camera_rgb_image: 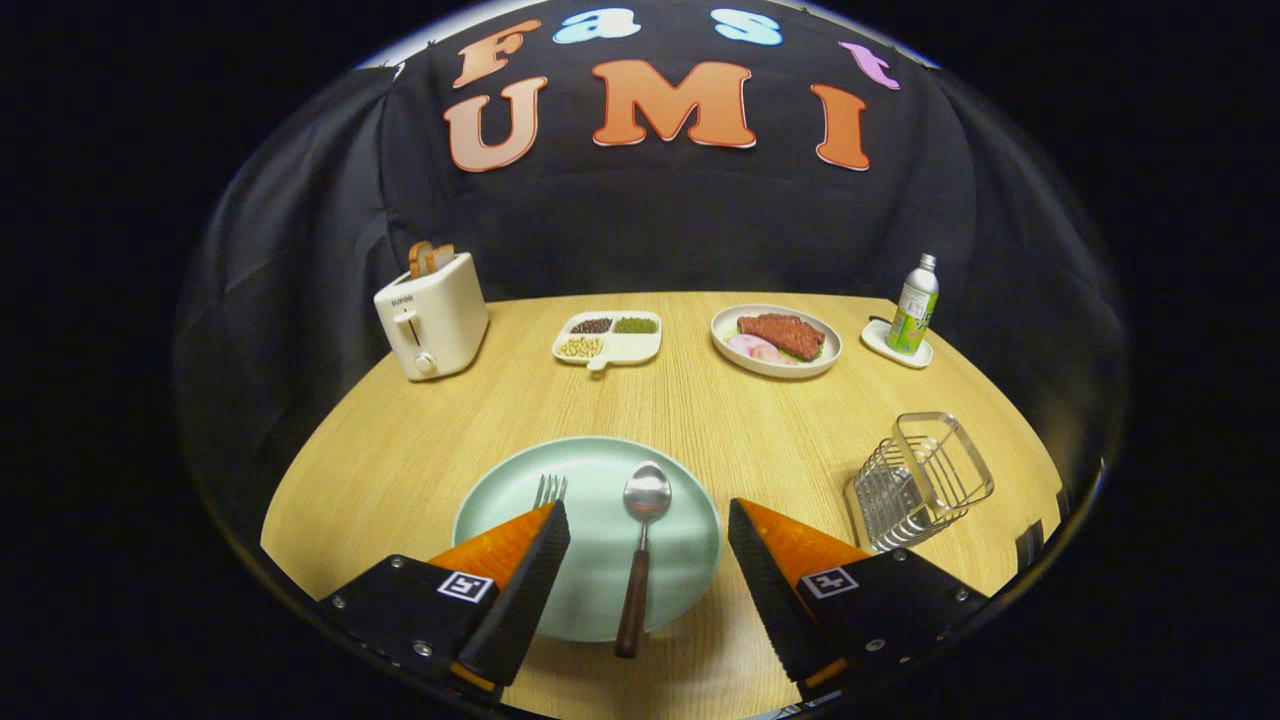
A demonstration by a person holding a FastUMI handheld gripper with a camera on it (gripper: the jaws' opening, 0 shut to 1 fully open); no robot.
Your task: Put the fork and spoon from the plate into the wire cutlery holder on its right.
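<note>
Gripper (pixel 648 525) spread wide, I see nothing pinched. Spoon (pixel 640 560) lies between the 2 fingers on the plate (pixel 690 560), handle past the near rim. Fork (pixel 549 490) tines show by my left fingertip. Wire cutlery holder (pixel 920 480) beyond right finger, bare table (pixel 400 450) around.

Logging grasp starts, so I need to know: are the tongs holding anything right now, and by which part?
Nothing is held. The tongs are open above the green plate; the spoon lies untouched between the fingers, and the fork pokes out beyond the left one.
</note>
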